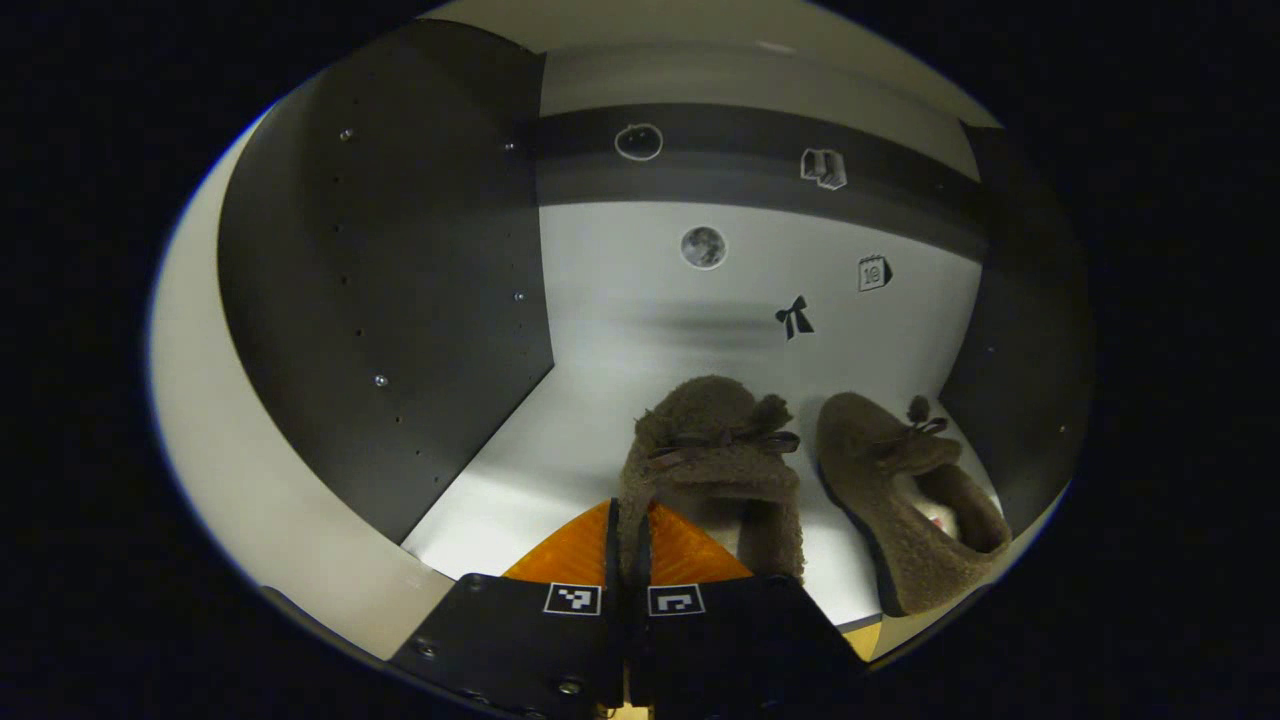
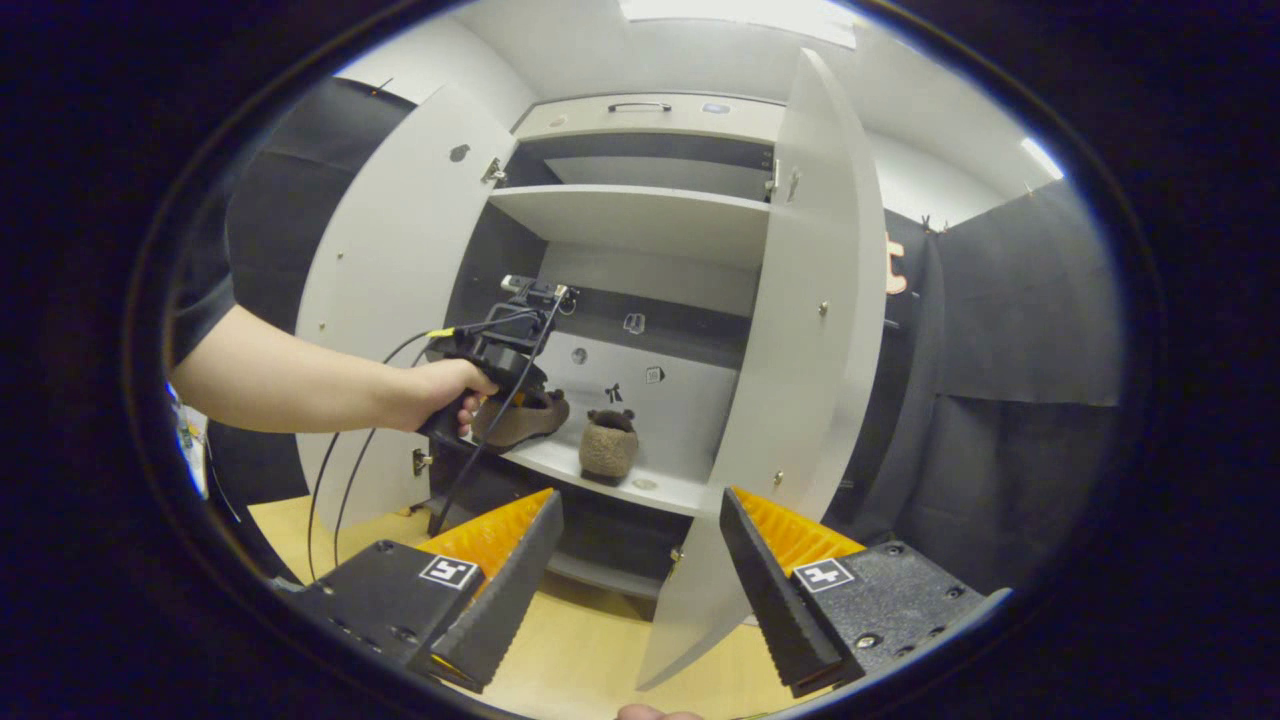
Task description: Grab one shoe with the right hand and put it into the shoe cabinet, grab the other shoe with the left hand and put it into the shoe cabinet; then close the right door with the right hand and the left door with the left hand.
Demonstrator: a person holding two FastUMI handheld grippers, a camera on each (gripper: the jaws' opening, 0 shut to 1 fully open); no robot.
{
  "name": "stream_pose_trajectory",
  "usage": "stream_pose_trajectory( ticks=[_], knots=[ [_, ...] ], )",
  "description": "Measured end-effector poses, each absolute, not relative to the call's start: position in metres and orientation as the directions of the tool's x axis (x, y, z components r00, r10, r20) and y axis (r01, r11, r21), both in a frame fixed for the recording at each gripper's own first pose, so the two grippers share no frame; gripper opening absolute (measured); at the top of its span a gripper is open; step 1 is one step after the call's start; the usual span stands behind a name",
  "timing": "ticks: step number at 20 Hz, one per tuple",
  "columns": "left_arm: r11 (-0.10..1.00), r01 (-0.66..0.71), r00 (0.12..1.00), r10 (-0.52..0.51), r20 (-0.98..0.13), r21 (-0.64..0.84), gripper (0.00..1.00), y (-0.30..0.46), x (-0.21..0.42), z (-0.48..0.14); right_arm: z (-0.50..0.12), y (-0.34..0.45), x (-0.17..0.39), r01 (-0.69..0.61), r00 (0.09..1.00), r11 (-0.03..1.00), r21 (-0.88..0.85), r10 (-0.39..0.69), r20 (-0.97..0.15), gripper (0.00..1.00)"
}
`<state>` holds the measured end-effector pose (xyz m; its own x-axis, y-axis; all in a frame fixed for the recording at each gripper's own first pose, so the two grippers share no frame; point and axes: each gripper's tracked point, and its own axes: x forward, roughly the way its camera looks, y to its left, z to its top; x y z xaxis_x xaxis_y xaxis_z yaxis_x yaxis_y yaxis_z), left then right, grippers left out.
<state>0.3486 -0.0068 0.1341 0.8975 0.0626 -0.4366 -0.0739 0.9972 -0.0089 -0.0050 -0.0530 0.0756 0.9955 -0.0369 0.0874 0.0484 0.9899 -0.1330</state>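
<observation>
Open cabinet shelf (image 1: 600,400): left gripper (image 1: 627,560), fingers clamped on the left shoe's (image 1: 715,450) heel collar, setting it beside the right shoe (image 1: 900,480); right gripper (image 2: 640,560) wide open, empty, near right door (image 2: 800,350), likely next.

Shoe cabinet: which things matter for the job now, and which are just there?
Job: left gripper pinching one shoe; other shoe on shelf; left door; right door; right gripper.
Bystanders: stickers; top drawer.
</observation>
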Motion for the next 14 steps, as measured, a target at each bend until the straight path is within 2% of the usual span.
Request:
stream_pose_trajectory(
  ticks=[2, 4, 5, 6, 9, 11, 14],
  knots=[
    [0.995, -0.083, 0.892, 0.054, -0.448, -0.046, 0.00, -0.008, 0.351, 0.133, 0.077, -0.053, -0.006, 0.042, 0.996, 0.989, -0.140, -0.029, 0.089, 1.00],
    [0.993, -0.061, 0.901, 0.013, -0.434, -0.097, 0.04, -0.012, 0.349, 0.138, 0.080, -0.052, -0.003, 0.034, 0.995, 0.989, -0.142, -0.020, 0.099, 0.99],
    [0.991, -0.058, 0.904, 0.000, -0.428, -0.121, 0.34, -0.011, 0.350, 0.137, 0.082, -0.051, -0.002, 0.031, 0.994, 0.989, -0.145, -0.016, 0.104, 0.99],
    [0.989, -0.077, 0.906, 0.016, -0.422, -0.129, 0.40, -0.005, 0.344, 0.140, 0.084, -0.050, 0.000, 0.027, 0.994, 0.990, -0.141, -0.012, 0.110, 0.99],
    [0.989, -0.120, 0.931, 0.082, -0.357, -0.087, 0.88, 0.016, 0.324, 0.156, 0.087, -0.046, 0.000, 0.012, 0.992, 0.991, -0.133, 0.005, 0.124, 1.00],
    [0.992, -0.109, 0.953, 0.086, -0.290, -0.063, 0.84, 0.017, 0.301, 0.170, 0.094, -0.045, -0.002, 0.009, 0.988, 0.991, -0.130, 0.011, 0.151, 1.00],
    [0.998, -0.052, 0.986, 0.045, -0.160, -0.038, 0.84, 0.008, 0.252, 0.203, 0.102, -0.043, -0.005, 0.001, 0.982, 0.992, -0.127, 0.023, 0.187, 1.00]
  ],
)
